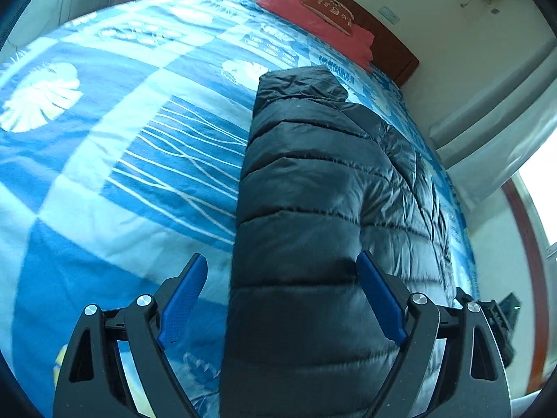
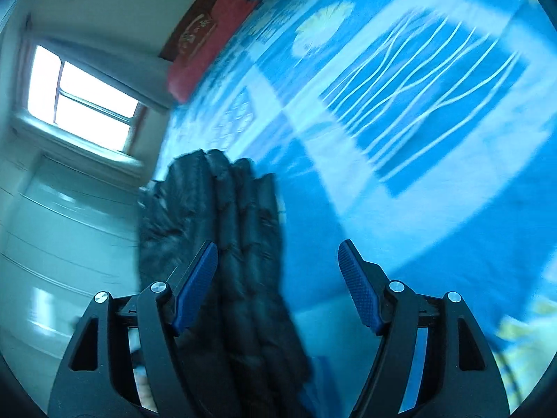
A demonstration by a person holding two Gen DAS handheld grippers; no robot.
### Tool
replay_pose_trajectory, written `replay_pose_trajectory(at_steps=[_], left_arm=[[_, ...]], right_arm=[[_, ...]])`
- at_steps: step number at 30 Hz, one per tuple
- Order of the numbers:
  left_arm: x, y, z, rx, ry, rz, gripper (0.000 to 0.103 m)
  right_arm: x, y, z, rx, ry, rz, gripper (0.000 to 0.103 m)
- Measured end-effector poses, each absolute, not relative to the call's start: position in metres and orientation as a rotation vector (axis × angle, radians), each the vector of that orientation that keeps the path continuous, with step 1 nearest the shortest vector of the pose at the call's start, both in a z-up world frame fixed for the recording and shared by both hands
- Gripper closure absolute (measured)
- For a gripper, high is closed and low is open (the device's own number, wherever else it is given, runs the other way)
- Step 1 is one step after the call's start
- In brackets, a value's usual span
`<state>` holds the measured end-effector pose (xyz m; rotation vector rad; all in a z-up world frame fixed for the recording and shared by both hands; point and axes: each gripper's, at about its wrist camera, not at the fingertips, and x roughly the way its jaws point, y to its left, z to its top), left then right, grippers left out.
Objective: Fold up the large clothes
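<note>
Left tongs spread wide over the black puffer jacket, pads clear of the fabric, gripping nothing. Right tongs likewise parted and empty, with the jacket's folded edge passing between the blue pads toward 7 o'clock. Jacket folded into a long strip, lying on the bed along its 3 o'clock edge, over a blue patterned cover. Red pillow up at 12 o'clock by the wooden headboard. Window at 10 o'clock in the right view, which is blurred.

Right wrist view blurred; jacket bottom cut off, perhaps folded.
</note>
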<state>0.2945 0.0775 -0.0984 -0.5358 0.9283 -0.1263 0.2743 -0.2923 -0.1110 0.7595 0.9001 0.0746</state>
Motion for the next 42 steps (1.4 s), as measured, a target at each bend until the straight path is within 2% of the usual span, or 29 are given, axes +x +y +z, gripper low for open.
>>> replay_pose_trajectory(at_steps=[15,18,30,42], left_arm=[[0.181,0.042,-0.067,-0.254,0.827,-0.002,0.017],[0.16,0.037,-0.063,-0.219,0.811,0.019,0.017],[0.112,0.017,-0.034,-0.16,0.752,0.059,0.017],[0.094,0.009,-0.017,-0.143,0.7,0.047,0.017]], right_arm=[[0.168,-0.199,-0.056,0.272,0.832,-0.034,0.03],[0.152,-0.188,-0.049,0.227,0.812,-0.037,0.024],[0.1,-0.156,-0.013,0.107,0.731,-0.039,0.023],[0.084,-0.131,0.005,0.013,0.678,-0.021,0.022]])
